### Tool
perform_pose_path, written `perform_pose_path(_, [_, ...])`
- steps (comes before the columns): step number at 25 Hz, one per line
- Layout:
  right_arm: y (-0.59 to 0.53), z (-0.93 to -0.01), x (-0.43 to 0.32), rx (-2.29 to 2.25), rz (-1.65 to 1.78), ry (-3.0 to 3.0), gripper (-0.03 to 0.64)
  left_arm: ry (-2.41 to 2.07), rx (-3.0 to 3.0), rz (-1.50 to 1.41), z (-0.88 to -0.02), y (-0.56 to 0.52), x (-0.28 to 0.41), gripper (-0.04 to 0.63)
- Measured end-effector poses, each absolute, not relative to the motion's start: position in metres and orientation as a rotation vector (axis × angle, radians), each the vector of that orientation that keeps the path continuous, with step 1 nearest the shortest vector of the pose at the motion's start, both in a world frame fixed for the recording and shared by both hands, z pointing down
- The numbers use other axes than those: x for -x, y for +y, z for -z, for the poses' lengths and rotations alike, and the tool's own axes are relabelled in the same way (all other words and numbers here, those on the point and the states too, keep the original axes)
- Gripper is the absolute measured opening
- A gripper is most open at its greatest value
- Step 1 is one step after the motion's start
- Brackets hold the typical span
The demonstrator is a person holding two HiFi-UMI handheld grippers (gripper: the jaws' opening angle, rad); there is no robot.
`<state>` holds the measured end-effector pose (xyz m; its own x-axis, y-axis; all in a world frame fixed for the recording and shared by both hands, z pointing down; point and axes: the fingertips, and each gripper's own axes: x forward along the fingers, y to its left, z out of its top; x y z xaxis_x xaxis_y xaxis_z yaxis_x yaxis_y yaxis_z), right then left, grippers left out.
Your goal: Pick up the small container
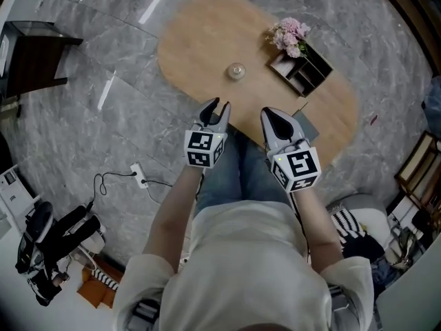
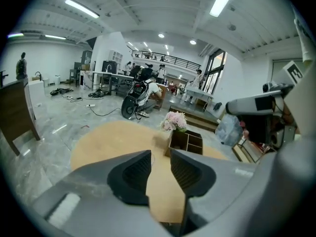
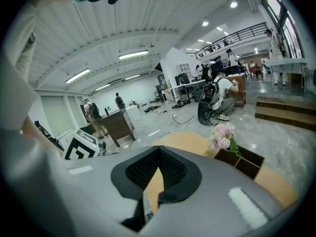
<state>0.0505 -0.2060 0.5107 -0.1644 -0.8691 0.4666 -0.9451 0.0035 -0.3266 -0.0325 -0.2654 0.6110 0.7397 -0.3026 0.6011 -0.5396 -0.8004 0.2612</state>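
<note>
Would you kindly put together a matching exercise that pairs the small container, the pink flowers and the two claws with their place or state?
Things:
1. small container
2. pink flowers
3. left claw
4. right claw

Place or state:
A. shut, tips together, empty
B. alone near the middle of the table
C. open, nothing between
D. at one end of the divided box

Pairs: 1-B, 2-D, 3-C, 4-A

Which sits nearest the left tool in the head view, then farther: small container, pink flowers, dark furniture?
1. small container, just ahead of the left tool
2. pink flowers, farther right
3. dark furniture, far left
</note>
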Motion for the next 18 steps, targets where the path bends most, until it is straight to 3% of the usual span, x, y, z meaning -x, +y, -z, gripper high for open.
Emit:
perform_pose_path(11, [-0.222, -0.578, -0.064, -1.971, -0.869, -2.04, 0.0, -0.577, -2.569, -0.907, -0.72, -0.294, 0.005, 0.301])
perform_pose_path(18, [-0.22, -0.634, -0.062, -2.019, -0.983, -1.974, 0.0, -0.556, -2.598, -0.909, -0.773, -0.316, -0.018, 0.325])
